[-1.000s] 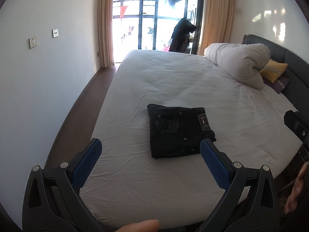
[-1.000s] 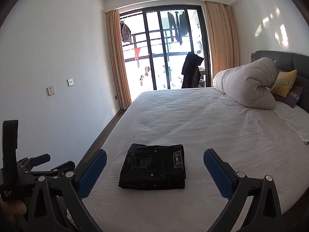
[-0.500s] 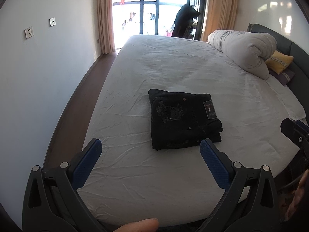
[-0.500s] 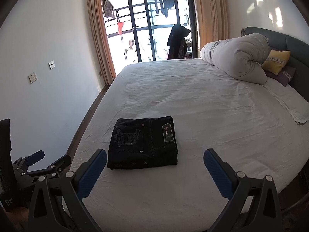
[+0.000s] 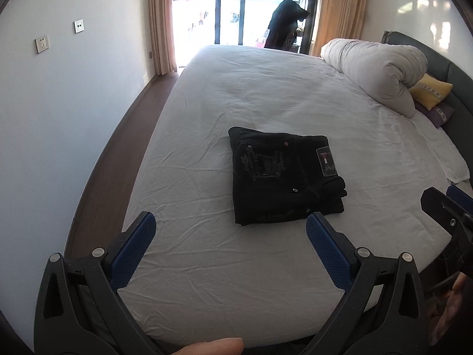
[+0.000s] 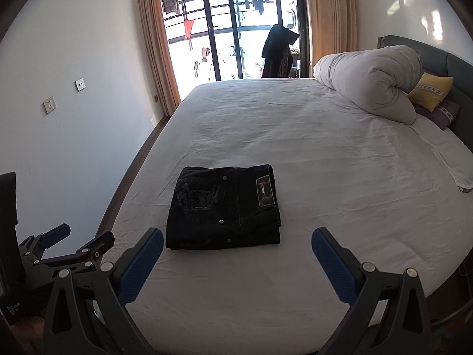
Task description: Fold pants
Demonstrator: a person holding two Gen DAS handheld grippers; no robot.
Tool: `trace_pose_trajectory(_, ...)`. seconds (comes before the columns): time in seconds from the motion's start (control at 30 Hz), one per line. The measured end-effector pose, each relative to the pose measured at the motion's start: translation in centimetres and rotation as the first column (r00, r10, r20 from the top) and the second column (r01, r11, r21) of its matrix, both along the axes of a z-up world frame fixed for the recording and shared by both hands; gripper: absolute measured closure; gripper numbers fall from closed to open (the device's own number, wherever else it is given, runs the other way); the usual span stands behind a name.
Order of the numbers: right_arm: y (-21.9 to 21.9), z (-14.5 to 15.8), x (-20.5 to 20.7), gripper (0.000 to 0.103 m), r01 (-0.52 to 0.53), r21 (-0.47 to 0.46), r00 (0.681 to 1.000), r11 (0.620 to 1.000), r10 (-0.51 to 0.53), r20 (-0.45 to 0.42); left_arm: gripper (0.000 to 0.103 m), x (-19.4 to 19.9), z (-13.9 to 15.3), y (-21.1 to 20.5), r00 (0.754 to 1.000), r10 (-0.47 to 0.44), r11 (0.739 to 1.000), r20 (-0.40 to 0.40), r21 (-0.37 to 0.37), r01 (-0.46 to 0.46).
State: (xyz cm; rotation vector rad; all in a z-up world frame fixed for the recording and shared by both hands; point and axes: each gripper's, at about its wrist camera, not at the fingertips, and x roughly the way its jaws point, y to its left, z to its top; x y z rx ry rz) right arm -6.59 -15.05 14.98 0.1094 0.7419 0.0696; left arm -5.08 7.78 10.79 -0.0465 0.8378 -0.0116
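Observation:
Black pants (image 5: 283, 177) lie folded into a compact rectangle on the white bed sheet (image 5: 266, 97), pocket patch and label facing up. They also show in the right wrist view (image 6: 224, 207). My left gripper (image 5: 230, 227) is open and empty, held above the near part of the bed, short of the pants. My right gripper (image 6: 236, 242) is open and empty, just in front of the pants' near edge. The left gripper also shows at the lower left of the right wrist view (image 6: 74, 236). Part of the right gripper shows at the right edge of the left wrist view (image 5: 449, 207).
A rolled white duvet (image 6: 369, 85) and a yellow pillow (image 6: 430, 90) lie at the bed's far right by the dark headboard (image 6: 455, 68). A white wall (image 6: 74, 103) and a strip of wood floor (image 5: 118, 148) run along the left. A glass balcony door (image 6: 230, 29) stands beyond the bed.
Both grippers shifted slightly over the bed, so the views tilted and the pants sit a little differently in frame. The pants have not moved. Both grippers stayed open.

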Motion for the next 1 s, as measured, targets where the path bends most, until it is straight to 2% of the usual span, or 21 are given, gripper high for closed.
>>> trace_pose_trajectory(1.0,0.02,-0.90,0.26,0.000,-0.001,-0.003,0.999,1.000,0.001,-0.036,0.000,0.16,-0.38,0.09,1.000,-0.002,1.000,-0.007,0.002,0.002)
